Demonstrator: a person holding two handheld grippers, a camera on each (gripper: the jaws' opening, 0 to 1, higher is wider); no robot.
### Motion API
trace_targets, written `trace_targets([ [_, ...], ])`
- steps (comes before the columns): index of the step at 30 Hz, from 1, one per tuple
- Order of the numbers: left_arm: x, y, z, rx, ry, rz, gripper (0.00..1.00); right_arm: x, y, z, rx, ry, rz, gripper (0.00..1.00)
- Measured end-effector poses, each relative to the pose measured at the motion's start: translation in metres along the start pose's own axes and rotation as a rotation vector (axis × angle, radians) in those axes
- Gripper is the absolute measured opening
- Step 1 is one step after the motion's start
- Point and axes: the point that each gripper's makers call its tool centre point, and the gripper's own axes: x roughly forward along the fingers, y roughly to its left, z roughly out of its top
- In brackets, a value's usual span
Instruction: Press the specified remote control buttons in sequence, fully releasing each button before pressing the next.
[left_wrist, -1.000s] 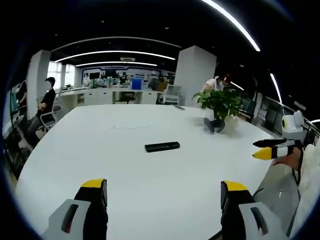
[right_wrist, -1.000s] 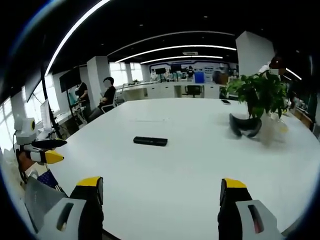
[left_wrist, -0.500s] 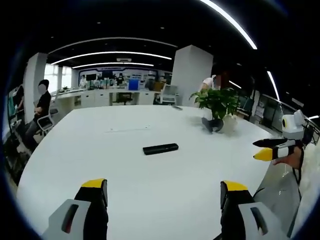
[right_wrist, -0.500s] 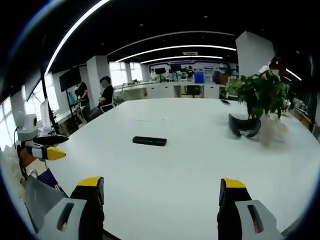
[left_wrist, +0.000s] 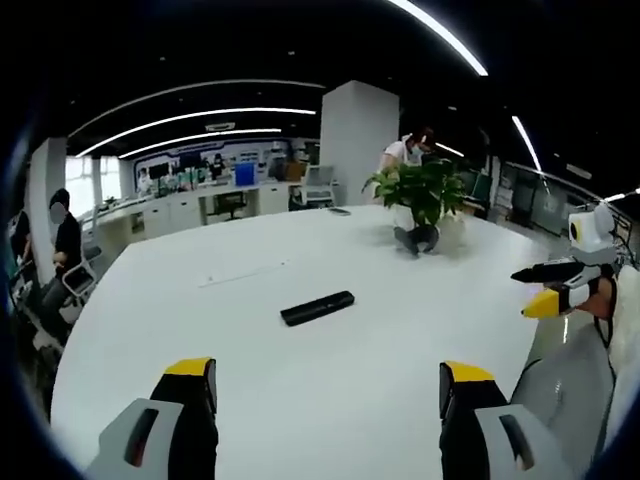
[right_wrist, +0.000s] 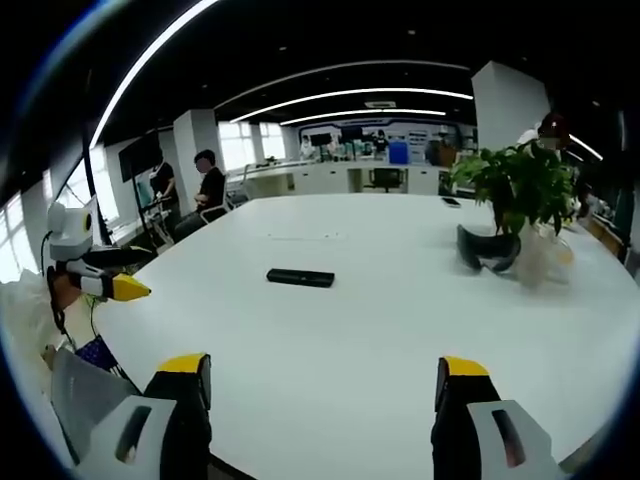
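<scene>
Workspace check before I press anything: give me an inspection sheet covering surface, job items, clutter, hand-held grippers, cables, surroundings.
Surface: large white table, mostly bare.
Job's things: one black remote control lying flat mid-table, apart from both grippers; buttons too small to read.
Clutter: potted plant with a dark curved object at its base, far from the remote.
Grippers: left hand-held gripper open, holding nothing; right hand-held gripper open, holding nothing; both hang at the table's near edge.
Cables: nothing seen on the table.
Surroundings: open office, ceiling light strips, white pillar, seated person at left.
</scene>
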Motion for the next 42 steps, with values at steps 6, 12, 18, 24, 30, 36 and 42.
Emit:
trace_targets([
  [6, 0.011, 0.003, 0.010, 0.060, 0.007, -0.036, 0.95, -0.001, 0.003, -0.001, -0.007, 0.008, 0.007, 0.91],
  [12, 0.023, 0.006, 0.018, 0.104, 0.019, -0.067, 0.94, -0.002, 0.005, -0.003, -0.003, 0.019, 0.005, 0.90],
  [18, 0.039, 0.017, 0.034, 0.166, 0.027, -0.095, 0.90, -0.004, 0.006, -0.007, -0.002, 0.032, 0.008, 0.87],
  [24, 0.058, 0.026, 0.046, 0.216, 0.045, -0.120, 0.87, -0.007, 0.008, -0.011, 0.004, 0.042, 0.006, 0.85],
  [30, 0.082, 0.028, 0.054, 0.261, 0.069, -0.159, 0.83, -0.005, 0.009, -0.017, 0.017, 0.067, 0.013, 0.84],
  [36, 0.109, 0.032, 0.050, 0.302, 0.120, -0.195, 0.79, -0.001, 0.009, -0.017, 0.028, 0.079, 0.023, 0.83],
  [42, 0.132, 0.038, 0.042, 0.341, 0.173, -0.223, 0.76, 0.003, 0.012, -0.016, 0.019, 0.091, 0.038, 0.82],
])
